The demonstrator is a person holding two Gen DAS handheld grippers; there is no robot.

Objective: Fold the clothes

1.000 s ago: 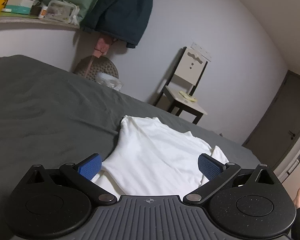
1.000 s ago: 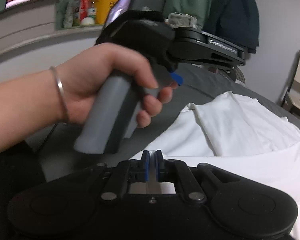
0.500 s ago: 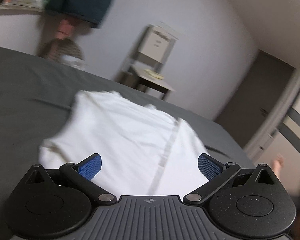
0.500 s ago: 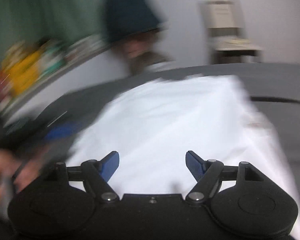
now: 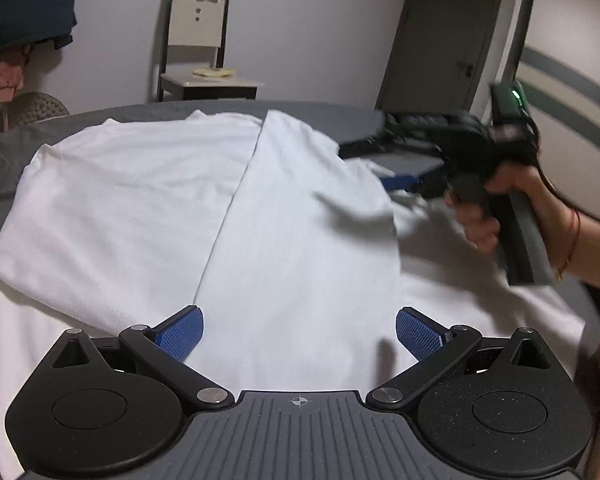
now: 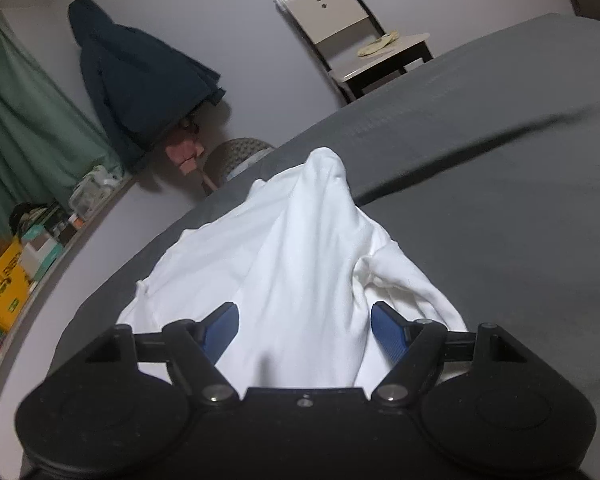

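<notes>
A white shirt [image 5: 140,208] lies spread on the grey bed [image 5: 4,152], with one side panel [image 5: 312,260] folded over the middle along a straight edge. My left gripper [image 5: 298,320] hovers open just above the near part of that panel, nothing between its blue pads. In the left wrist view my right gripper [image 5: 400,182] is held by a hand [image 5: 484,216] at the shirt's right side. Seen from its own camera, the right gripper [image 6: 303,314] stands open over a raised fold of the shirt [image 6: 300,248], and its pads do not press the cloth.
A chair [image 5: 198,40] stands against the far wall, with a closed door [image 5: 440,36] to its right. A dark jacket [image 6: 140,80] and green cloth hang at the left. Below them are a cluttered shelf [image 6: 12,280] and a woven stool [image 6: 236,156]. Bare grey sheet [image 6: 500,220] spreads to the right.
The right gripper went from shut to open and swung away from the left hand to face along the shirt. The left view turned right, and the right hand now shows in it.
</notes>
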